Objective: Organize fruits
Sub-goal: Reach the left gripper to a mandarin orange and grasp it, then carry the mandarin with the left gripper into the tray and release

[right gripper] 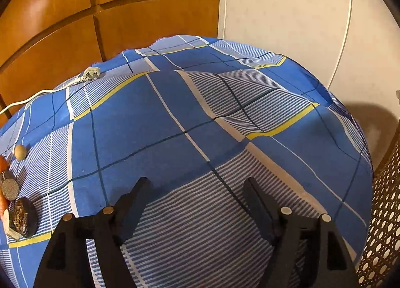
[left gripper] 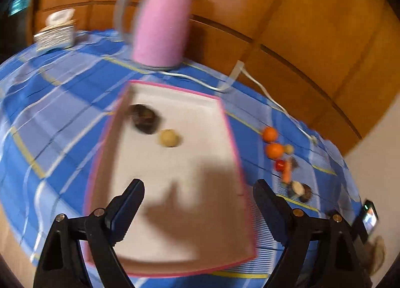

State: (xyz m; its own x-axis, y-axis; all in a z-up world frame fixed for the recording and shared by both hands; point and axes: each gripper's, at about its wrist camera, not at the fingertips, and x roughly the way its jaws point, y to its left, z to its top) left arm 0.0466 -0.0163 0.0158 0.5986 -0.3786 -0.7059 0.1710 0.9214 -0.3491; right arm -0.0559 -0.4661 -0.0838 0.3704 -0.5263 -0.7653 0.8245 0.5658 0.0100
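A white tray with a pink rim (left gripper: pixel 232 138) lies on the blue checked cloth. In it are a dark brown fruit (left gripper: pixel 145 119) and a small tan round fruit (left gripper: pixel 169 138). My left gripper (left gripper: pixel 198 188) is open and empty above the tray's near half. Right of the tray lie two oranges (left gripper: pixel 272 142), a red fruit (left gripper: pixel 280 165), a carrot (left gripper: pixel 287 171) and cut dark pieces (left gripper: pixel 300 189). My right gripper (right gripper: pixel 196 185) is open and empty over bare cloth. At its far left lie a tan ball (right gripper: pixel 20 151) and a dark cut fruit (right gripper: pixel 23 216).
A pink kettle (left gripper: pixel 162 25) stands behind the tray, its white cord (left gripper: pixel 262 88) running right to a plug (right gripper: pixel 91 74). A tissue box (left gripper: pixel 56 30) sits at the back left. A phone (left gripper: pixel 370 218) lies at the right edge. A wicker basket (right gripper: pixel 385 213) stands beside the table.
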